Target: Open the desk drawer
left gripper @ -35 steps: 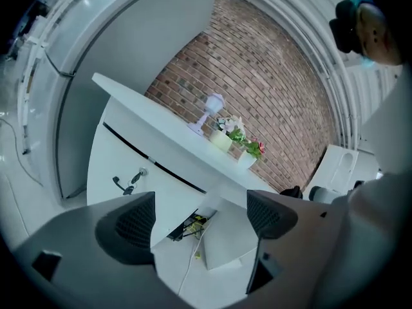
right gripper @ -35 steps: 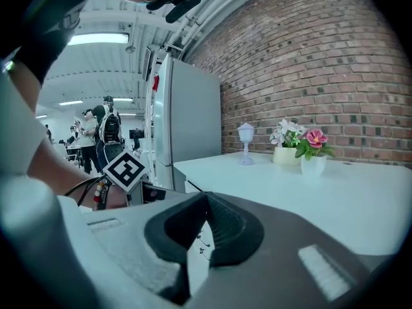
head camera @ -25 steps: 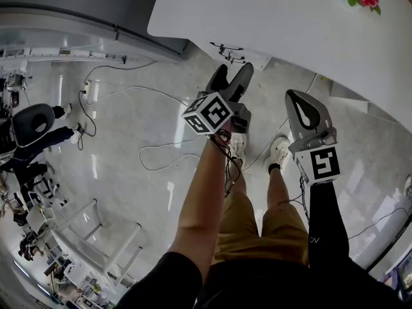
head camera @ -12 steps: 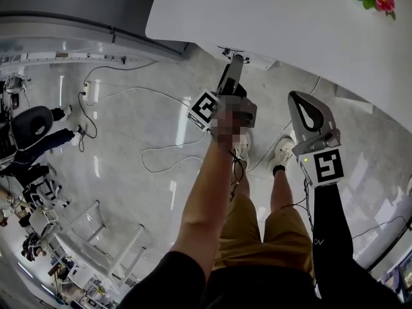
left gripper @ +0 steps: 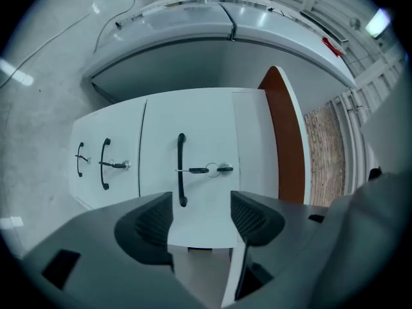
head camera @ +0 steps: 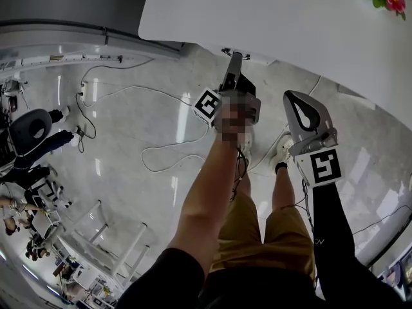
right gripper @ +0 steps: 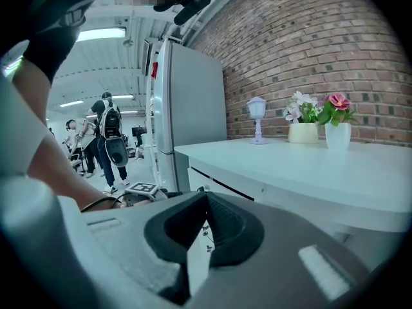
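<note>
The left tongs [left gripper: 201, 221] stand half wide. Their jaws have just been closing, with nothing yet between the pads. Straight ahead of that gap, slightly toward the left pad, lies the black handle [left gripper: 181, 169]. Its long bar runs crosswise to the line on which the jaws close, so a forward reach should straddle it. The right tongs [right gripper: 205, 227] are closed on nothing and hang off to the side of the handle, so the left hand looks nearer. Just beside the handle, a key [left gripper: 207, 169] sits in the lock. Around the handle, the white drawer [left gripper: 193, 121] appears fully pushed in, under the surface [head camera: 270, 18].
</note>
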A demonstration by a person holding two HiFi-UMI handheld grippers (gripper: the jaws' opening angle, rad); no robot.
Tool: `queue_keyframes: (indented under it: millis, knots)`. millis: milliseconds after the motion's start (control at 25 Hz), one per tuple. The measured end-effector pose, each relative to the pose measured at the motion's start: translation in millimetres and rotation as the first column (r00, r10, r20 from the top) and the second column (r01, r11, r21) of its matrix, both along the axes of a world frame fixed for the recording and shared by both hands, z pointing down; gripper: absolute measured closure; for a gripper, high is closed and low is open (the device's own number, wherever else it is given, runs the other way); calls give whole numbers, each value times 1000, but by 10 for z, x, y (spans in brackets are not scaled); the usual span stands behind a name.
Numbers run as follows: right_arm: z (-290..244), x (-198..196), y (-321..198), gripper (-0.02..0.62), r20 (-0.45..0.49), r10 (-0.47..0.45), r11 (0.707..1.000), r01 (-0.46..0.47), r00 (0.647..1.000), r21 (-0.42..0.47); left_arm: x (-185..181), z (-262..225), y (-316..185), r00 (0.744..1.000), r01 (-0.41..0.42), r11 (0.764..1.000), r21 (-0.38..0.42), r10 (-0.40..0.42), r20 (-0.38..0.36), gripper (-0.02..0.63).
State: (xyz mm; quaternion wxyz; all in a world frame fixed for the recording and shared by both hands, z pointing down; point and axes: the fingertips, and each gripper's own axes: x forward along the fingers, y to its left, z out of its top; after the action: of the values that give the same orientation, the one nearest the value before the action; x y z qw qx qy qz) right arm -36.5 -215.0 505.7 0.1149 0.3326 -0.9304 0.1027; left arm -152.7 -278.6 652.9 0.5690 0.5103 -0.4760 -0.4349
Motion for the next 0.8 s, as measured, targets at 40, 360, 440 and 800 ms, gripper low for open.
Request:
queue_keyframes:
  millis: [40, 360, 440, 800]
  knots:
    - [18, -8, 0, 595, 2, 2, 1000, -2, 1000, -3, 14, 40, -9, 1000, -5, 1000, -5, 5, -2, 342]
    - [122, -119, -79, 595, 0, -6, 1000, 6, 1000, -22, -26, 221, -193, 999, 0, 1000, -20, -1, -46, 345]
    - [147, -117, -46, 595, -2, -13, 1000, 13, 1000, -23, -30, 263, -181, 999, 8, 1000, -24, -9, -51, 345]
    - [206, -91, -42, 595, 1, -10, 999, 10, 1000, -38, -32, 295, -288, 1000, -1, 1000, -1, 1, -13, 345]
